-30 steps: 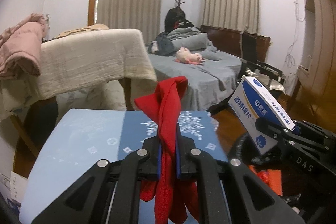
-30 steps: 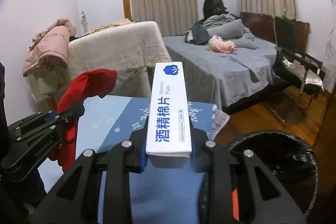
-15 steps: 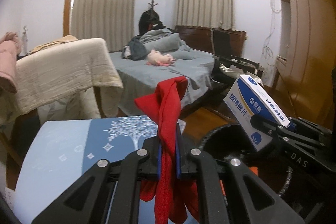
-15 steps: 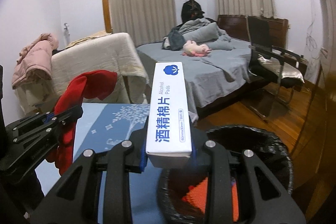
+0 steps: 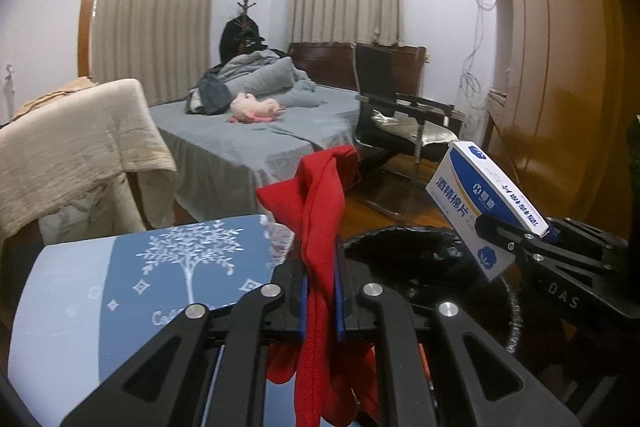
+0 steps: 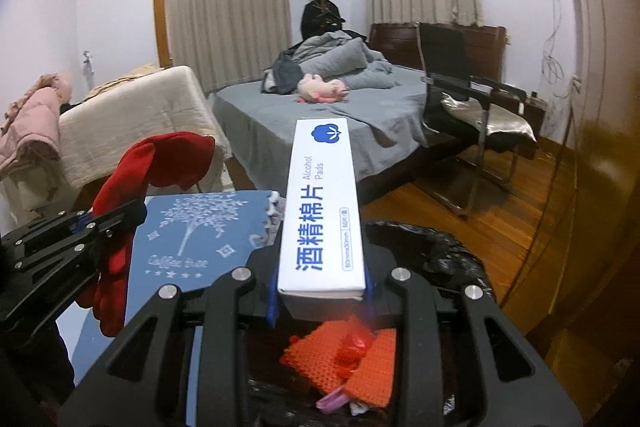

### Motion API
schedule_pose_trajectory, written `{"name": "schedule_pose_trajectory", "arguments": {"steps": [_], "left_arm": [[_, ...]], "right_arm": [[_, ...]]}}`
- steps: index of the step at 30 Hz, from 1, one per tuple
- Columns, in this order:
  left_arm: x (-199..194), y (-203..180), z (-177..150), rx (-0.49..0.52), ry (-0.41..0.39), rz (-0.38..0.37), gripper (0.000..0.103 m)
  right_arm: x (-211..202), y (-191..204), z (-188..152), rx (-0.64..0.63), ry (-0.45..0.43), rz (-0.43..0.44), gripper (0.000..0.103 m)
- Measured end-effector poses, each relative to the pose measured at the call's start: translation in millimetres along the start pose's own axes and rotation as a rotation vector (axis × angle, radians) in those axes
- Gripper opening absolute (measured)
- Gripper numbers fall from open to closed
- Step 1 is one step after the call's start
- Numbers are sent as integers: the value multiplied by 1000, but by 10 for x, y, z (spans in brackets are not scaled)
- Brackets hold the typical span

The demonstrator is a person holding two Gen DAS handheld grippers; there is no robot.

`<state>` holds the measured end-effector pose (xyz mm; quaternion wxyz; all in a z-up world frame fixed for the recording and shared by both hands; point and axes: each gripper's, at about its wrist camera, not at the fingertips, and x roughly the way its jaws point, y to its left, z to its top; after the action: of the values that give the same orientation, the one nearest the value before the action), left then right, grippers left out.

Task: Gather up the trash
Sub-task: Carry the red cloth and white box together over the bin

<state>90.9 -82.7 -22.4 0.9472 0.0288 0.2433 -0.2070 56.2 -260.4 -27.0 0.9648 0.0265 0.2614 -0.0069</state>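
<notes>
My left gripper (image 5: 321,291) is shut on a red cloth (image 5: 320,211), which sticks up past the fingers and hangs down below them; the same red cloth (image 6: 160,163) shows at the left of the right wrist view. My right gripper (image 6: 322,283) is shut on a white and blue alcohol pads box (image 6: 322,203), seen also as the box (image 5: 476,203) at the right of the left wrist view. Below both hands stands a bin with a black bag (image 6: 436,251), its rim (image 5: 404,251) in front of the left gripper. Orange mesh and bits of wrapper (image 6: 348,359) lie inside it.
A blue cloth with a white tree print (image 5: 132,275) covers a table left of the bin. Behind are a grey bed (image 6: 320,119) with a pink plush toy (image 6: 320,91), a black chair (image 6: 472,99), a draped armchair (image 5: 68,143) and a wooden wardrobe (image 5: 560,67) at right.
Both hands swung to the right together, from over the blue table cloth to over the black-bagged bin. The bin's inside has come into view. Both grips are unchanged.
</notes>
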Motion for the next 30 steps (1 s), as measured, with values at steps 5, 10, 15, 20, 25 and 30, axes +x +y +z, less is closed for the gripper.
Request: {"name": "schedule_pose_trajectory", "arguments": {"steps": [5, 10, 15, 20, 25, 30], "left_arm": [[177, -196, 4, 22, 11, -38, 10], [335, -355, -31, 40, 29, -71, 10], [482, -506, -72, 61, 46, -101, 10], [652, -620, -103, 77, 65, -128, 10], [780, -672, -115, 90, 76, -139, 10], [902, -731, -115, 92, 82, -146, 10]], "right_arm": [[14, -185, -63, 21, 9, -37, 29], [55, -347, -104, 42, 20, -69, 29], [101, -521, -152, 58, 29, -92, 29], [186, -656, -210, 73, 48, -122, 29], [271, -726, -251, 81, 65, -140, 30], [335, -799, -279, 87, 76, -149, 30]]}}
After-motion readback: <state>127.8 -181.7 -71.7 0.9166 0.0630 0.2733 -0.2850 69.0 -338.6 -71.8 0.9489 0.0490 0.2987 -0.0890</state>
